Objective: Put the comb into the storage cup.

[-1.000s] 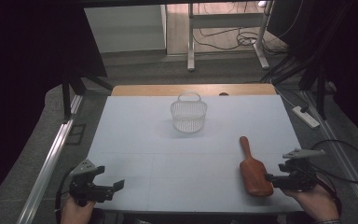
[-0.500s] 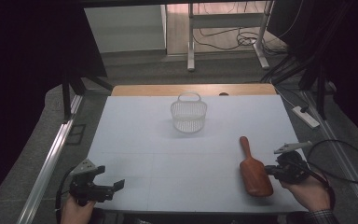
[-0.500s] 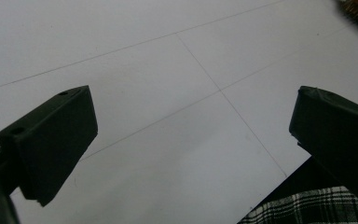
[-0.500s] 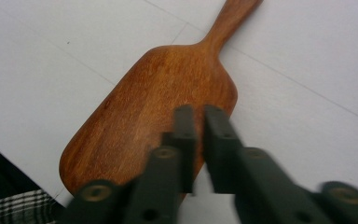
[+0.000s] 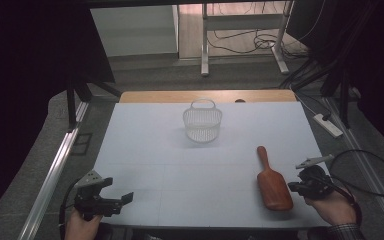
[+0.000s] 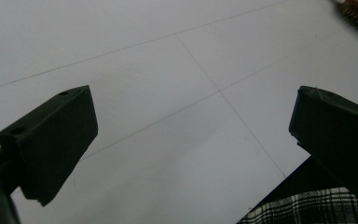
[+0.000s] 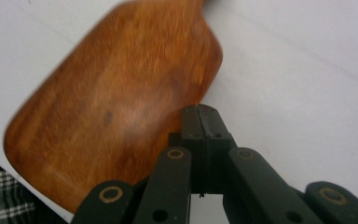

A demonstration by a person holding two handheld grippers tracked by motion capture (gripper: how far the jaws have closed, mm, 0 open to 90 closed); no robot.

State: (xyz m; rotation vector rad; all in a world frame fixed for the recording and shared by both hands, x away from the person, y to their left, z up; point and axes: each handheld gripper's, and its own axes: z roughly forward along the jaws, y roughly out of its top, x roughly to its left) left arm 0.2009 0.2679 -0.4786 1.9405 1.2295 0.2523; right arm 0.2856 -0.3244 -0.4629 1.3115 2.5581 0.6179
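A brown wooden brush (image 5: 272, 182) lies back up on the white table (image 5: 180, 170), near the front right, its handle pointing away. My right gripper (image 5: 292, 186) sits just right of the brush's wide end. In the right gripper view its jaws are pressed together, and the right gripper (image 7: 199, 116) is at the edge of the brush (image 7: 116, 112) with nothing between the jaws. My left gripper (image 5: 117, 194) rests at the front left of the table. Its jaws stand wide apart, and the left gripper (image 6: 193, 107) is over bare table.
A white wire basket (image 5: 202, 122) with a handle stands upright at the middle back of the table. A power strip (image 5: 328, 125) lies off the table's right edge. Plaid cloth (image 6: 307, 210) shows by the table's front edge.
My right hand has shifted a little lower and leftward, closer to the brush's wide end. The left gripper, the brush and the basket have stayed put.
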